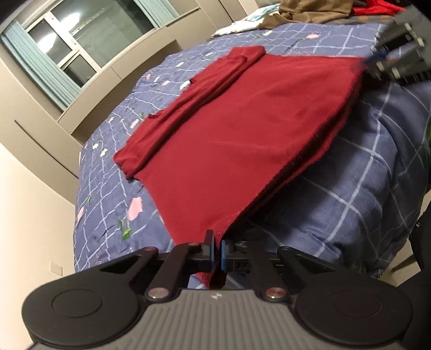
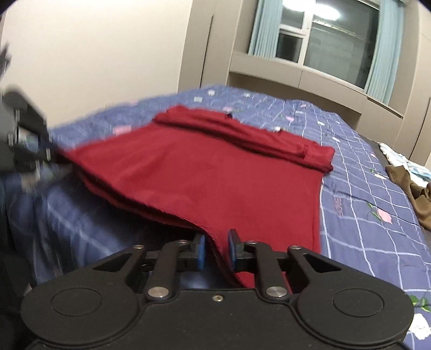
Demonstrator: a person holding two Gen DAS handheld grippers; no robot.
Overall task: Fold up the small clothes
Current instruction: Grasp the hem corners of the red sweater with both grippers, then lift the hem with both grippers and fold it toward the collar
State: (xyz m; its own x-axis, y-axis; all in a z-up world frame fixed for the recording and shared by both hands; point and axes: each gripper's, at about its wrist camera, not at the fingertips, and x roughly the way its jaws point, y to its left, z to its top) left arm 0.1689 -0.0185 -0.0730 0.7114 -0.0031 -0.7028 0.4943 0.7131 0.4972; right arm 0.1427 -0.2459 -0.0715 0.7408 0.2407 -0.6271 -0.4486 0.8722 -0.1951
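Red garment (image 1: 242, 129) lies partly folded on the bed (image 1: 363, 193). Left hand-held gripper (image 1: 217, 253) is clenched on its near hem corner; right hand-held gripper (image 2: 216, 250) stands released around the other corner. Next, in my judgement: right clamps, both carry the hem forward.

Garment (image 1: 229, 129) flat on bed (image 1: 350, 193), near bed's front edge; sleeves folded onto its far part. Left gripper (image 1: 217, 251) at one near corner, hem between jaws; right gripper (image 2: 216, 249) at other near corner, hem between jaws. Clothes pile (image 1: 309, 10) on bed's far end. Window (image 2: 323, 35) behind bed.
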